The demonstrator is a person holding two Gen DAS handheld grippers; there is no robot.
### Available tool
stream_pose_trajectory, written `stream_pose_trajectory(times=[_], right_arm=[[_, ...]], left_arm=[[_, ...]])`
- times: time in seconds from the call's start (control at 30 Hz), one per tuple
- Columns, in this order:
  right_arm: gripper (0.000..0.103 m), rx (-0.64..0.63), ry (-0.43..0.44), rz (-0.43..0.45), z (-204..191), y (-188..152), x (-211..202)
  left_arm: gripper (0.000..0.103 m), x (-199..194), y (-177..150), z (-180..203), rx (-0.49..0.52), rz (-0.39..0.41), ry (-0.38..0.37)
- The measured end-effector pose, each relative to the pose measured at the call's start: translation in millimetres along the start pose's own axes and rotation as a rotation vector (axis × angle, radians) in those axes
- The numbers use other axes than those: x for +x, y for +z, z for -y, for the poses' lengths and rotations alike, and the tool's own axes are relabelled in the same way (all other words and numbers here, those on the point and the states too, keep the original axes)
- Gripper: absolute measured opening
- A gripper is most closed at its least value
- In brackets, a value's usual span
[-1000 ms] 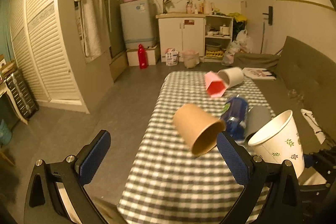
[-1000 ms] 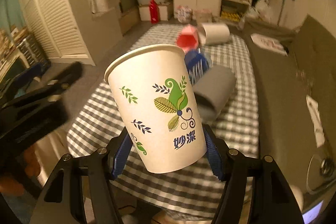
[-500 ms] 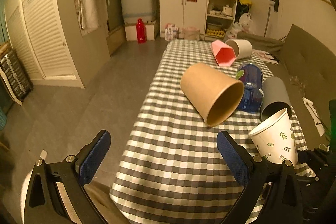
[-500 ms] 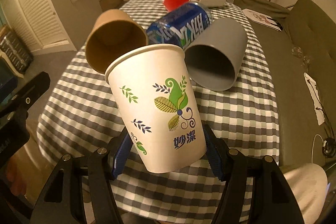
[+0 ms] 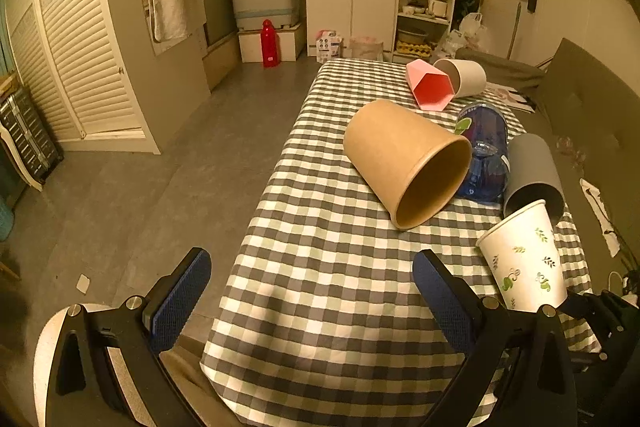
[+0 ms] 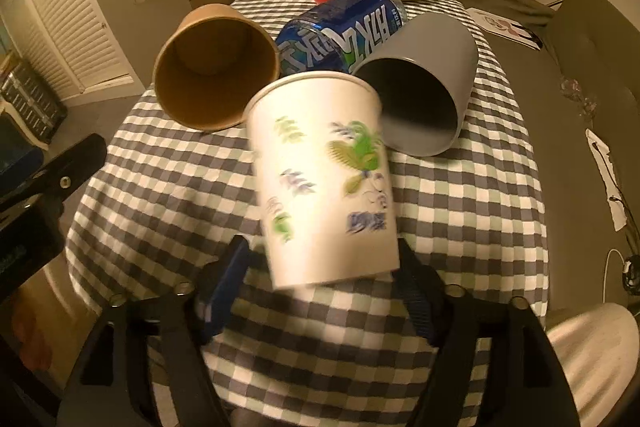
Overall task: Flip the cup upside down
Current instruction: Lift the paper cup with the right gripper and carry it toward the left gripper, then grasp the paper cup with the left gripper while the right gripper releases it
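A white paper cup with a green leaf print (image 6: 324, 179) stands mouth up between the fingers of my right gripper (image 6: 324, 267), blurred by motion. The fingers stand a little apart from its base, so the gripper looks open. The cup also shows at the right of the left wrist view (image 5: 524, 255), over the near right part of the checked tablecloth (image 5: 320, 267). My left gripper (image 5: 312, 303) is open and empty above the table's near edge.
A brown paper cup (image 5: 404, 163), a blue can (image 5: 484, 151), a grey cup (image 5: 532, 171), a pink cup (image 5: 428, 87) and a white cup (image 5: 464, 75) lie on their sides further along the table. A sofa (image 5: 580, 107) runs along the right side.
Both grippers came down and closer to the table. The right fingers have spread off the white cup, which now sits more upright and lower between them.
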State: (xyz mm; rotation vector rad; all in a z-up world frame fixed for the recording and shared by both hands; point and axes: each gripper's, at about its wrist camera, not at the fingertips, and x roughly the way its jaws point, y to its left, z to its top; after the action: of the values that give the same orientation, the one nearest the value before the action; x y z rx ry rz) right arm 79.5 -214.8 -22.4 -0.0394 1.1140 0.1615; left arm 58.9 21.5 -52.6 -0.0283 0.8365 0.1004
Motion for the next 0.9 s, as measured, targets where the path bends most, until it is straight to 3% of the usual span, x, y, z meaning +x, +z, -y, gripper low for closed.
stream_pose_trajectory(times=[0.37,0.77,0.9], right_arm=[[0.085,-0.011,-0.033,0.138,29,-9,-52],[0.086,0.155,-0.037,0.225,94,-19,-86],[0.086,0.211,-0.021,0.237,113,-25,-89]], left_arm=[[0.103,9,-12,2,-0.055,-0.068,-0.015],[0.103,41,-23,5,-0.068,-0.166,0.047],[0.103,27,-21,16,-0.054,-0.132,0.026]])
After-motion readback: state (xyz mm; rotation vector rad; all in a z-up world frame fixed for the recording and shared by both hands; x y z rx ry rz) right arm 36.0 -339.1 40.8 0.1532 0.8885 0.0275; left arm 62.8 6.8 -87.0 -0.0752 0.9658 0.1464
